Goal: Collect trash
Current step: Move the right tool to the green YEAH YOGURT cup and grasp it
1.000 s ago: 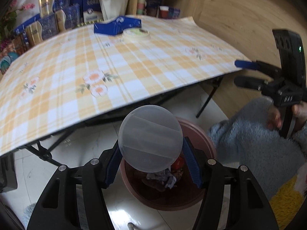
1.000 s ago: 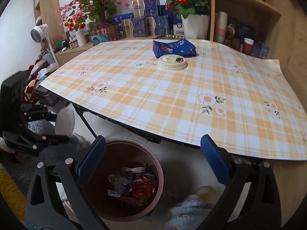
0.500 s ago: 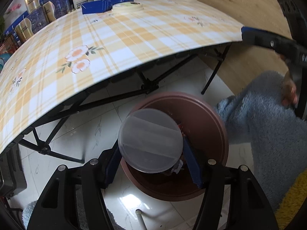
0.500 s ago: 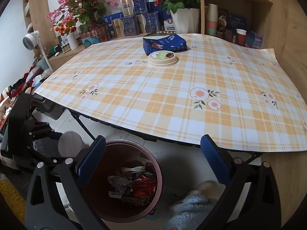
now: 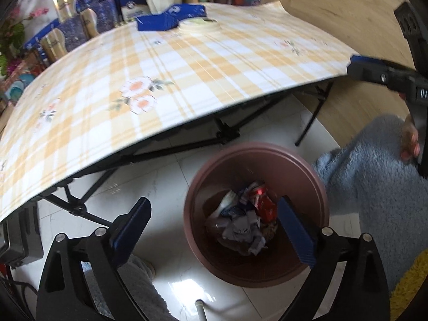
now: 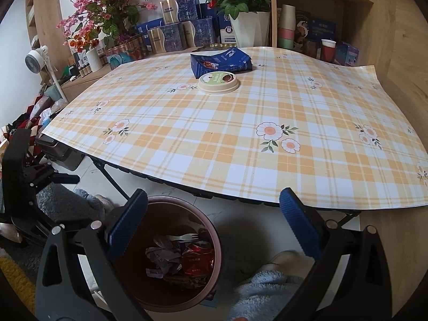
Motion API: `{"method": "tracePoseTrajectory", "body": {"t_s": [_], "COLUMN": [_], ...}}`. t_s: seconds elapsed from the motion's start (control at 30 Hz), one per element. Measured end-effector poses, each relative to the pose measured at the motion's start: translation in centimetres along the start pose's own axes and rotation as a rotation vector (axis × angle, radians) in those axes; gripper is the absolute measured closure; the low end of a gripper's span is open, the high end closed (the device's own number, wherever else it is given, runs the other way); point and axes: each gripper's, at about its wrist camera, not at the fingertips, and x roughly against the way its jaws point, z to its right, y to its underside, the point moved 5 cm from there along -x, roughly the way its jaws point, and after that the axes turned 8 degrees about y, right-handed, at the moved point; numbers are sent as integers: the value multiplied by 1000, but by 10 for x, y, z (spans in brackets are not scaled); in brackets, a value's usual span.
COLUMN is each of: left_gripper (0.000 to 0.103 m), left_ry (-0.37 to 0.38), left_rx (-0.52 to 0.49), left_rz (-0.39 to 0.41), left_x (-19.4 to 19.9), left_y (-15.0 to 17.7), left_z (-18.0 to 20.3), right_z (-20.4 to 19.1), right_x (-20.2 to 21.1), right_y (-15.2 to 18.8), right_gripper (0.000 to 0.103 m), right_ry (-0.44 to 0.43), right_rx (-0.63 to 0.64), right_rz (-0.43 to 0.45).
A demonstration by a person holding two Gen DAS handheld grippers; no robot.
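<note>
A brown trash bin (image 5: 256, 149) stands on the white floor under the table edge, holding a red can (image 5: 263, 203) and crumpled paper (image 5: 240, 227). My left gripper (image 5: 214, 208) hangs over it, its jaws opening with nothing between them. The right wrist view shows the same bin (image 6: 171, 202) with a plastic fork (image 6: 184, 237) in it, below my open, empty right gripper (image 6: 214, 198). On the checked tablecloth (image 6: 240, 139) lie a blue packet (image 6: 222, 60) and a round cream lid (image 6: 218, 81). The translucent round lid shows in neither view.
Black folding table legs (image 5: 224, 133) cross just behind the bin. A person's fluffy blue sleeve (image 5: 374, 176) and slipper (image 6: 283, 260) are close to it. Shelves with boxes, cups and a white flower pot (image 6: 251, 29) stand behind the table; a yellow rug (image 5: 409, 289) lies at the right.
The left jaws have spread apart and the translucent round lid that they held over the bin is gone from between them. The right gripper has kept still.
</note>
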Motion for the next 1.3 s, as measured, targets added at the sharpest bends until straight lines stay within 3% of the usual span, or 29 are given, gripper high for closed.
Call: {"method": "tracePoseTrajectory", "body": {"t_s": [0.27,0.5,0.6,0.67,0.73,0.87,0.97,1.3], "left_gripper": [6,6,6,6,6,6,6,6], "left_ry": [-84,-54,-42,-54,-64,-61,-49,-47], "left_rx": [74,179,195,192,189,217,251,336], "left_rz": [90,230,276,299,336,379,403,415], "left_x": [21,50,61,69,79,91,95,70], "left_y": [-9,-25,-39,-49,-64,-88,-103,-145], "left_z": [-18,-42,-51,-58,-67,-85,-100,-137], "right_z": [-3,2,5,7,9,12,11,-6], "right_x": [2,5,7,1,-8,-29,-47,-144], "right_y": [-4,-19,-33,-43,-54,-79,-96,-153], "right_gripper": [6,6,6,6,6,6,6,6], "right_ry": [-24,-80,-60,-61,-80,31,-13,-18], "right_rx": [14,-26,-12,-4,4,82,98,75], "right_rz": [12,33,77,62,41,27,14,-71]}}
